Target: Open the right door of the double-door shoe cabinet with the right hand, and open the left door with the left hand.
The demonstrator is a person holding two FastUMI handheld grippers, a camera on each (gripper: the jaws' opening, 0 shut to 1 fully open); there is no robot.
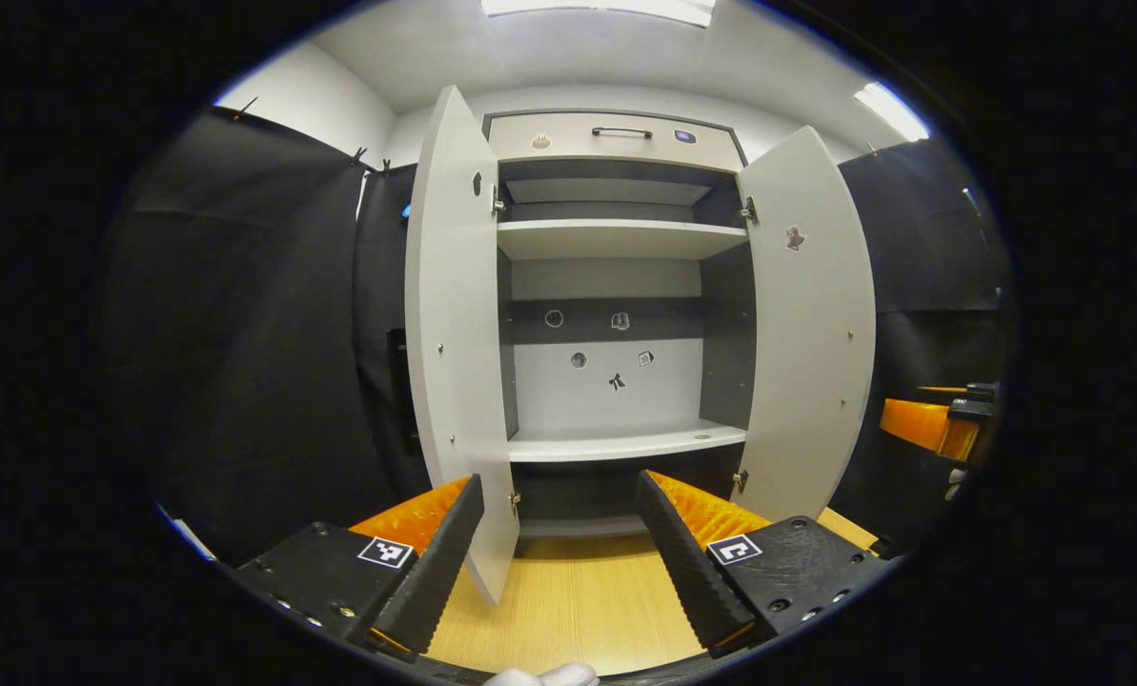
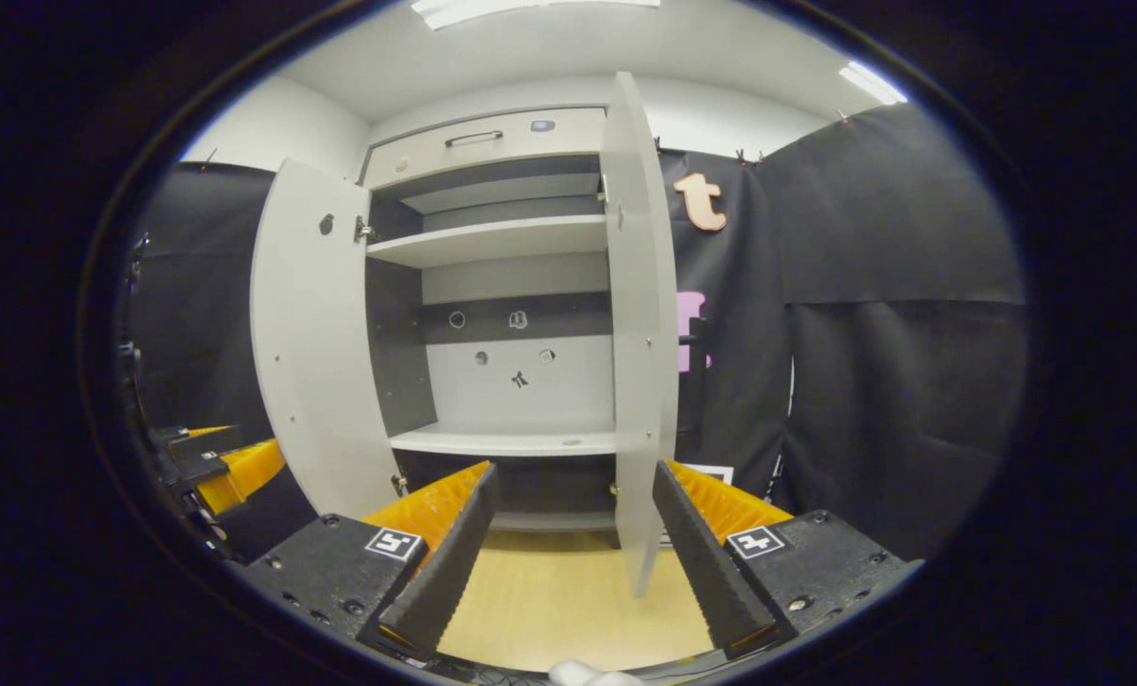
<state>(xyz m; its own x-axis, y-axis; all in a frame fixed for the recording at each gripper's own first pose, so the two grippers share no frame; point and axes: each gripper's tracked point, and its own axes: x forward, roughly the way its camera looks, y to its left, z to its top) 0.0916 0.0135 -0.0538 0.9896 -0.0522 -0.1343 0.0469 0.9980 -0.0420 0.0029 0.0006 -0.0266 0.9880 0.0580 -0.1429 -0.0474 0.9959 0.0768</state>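
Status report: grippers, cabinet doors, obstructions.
Left gripper open, empty. Right gripper open, empty. Left door and right door both swung open. Nothing blocking.

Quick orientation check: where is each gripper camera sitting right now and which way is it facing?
Left gripper view: rides the left gripper, open, facing the cabinet from front-left, by the left door; the right gripper shows at its right edge.
Right gripper view: rides the right gripper, open, facing the cabinet from front-right, by the right door; the left gripper shows at its left edge.
Shared: both doors swung open, the shelves, the wooden floor.
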